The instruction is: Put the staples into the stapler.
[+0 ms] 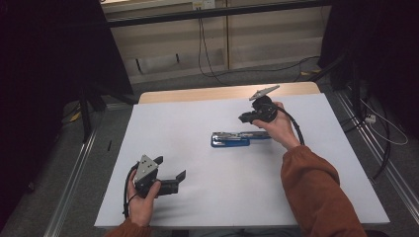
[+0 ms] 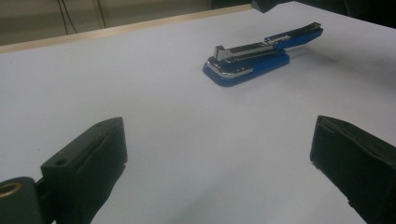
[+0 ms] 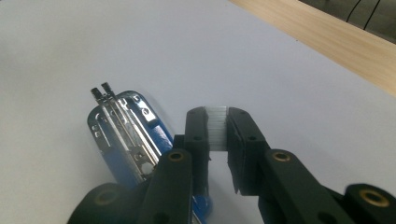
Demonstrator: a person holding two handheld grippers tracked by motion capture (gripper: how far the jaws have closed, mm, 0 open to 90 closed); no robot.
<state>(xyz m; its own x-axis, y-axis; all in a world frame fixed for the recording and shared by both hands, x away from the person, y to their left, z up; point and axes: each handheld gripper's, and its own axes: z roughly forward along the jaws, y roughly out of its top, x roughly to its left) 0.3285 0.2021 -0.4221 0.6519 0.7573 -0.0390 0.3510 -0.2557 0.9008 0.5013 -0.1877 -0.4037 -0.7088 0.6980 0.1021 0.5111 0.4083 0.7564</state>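
A blue stapler (image 1: 237, 138) with a metal top lies lengthwise in the middle of the white table (image 1: 197, 197); the left gripper view shows it far off (image 2: 252, 60). In the right gripper view its top is swung open and the metal staple channel (image 3: 126, 135) is bare. My right gripper (image 1: 244, 118) hovers just above the stapler's right end. Its jaws (image 3: 217, 114) are shut on a short pale ribbed strip of staples (image 3: 217, 128). My left gripper (image 1: 170, 167) rests near the front left of the table, open (image 2: 219, 140), with nothing between its fingers.
A wooden strip (image 1: 222, 93) runs along the table's far edge. Black stand legs (image 1: 89, 98) rise at the left, and cables (image 1: 375, 128) trail over the floor at the right. A wall with hanging cables (image 1: 202, 44) stands behind.
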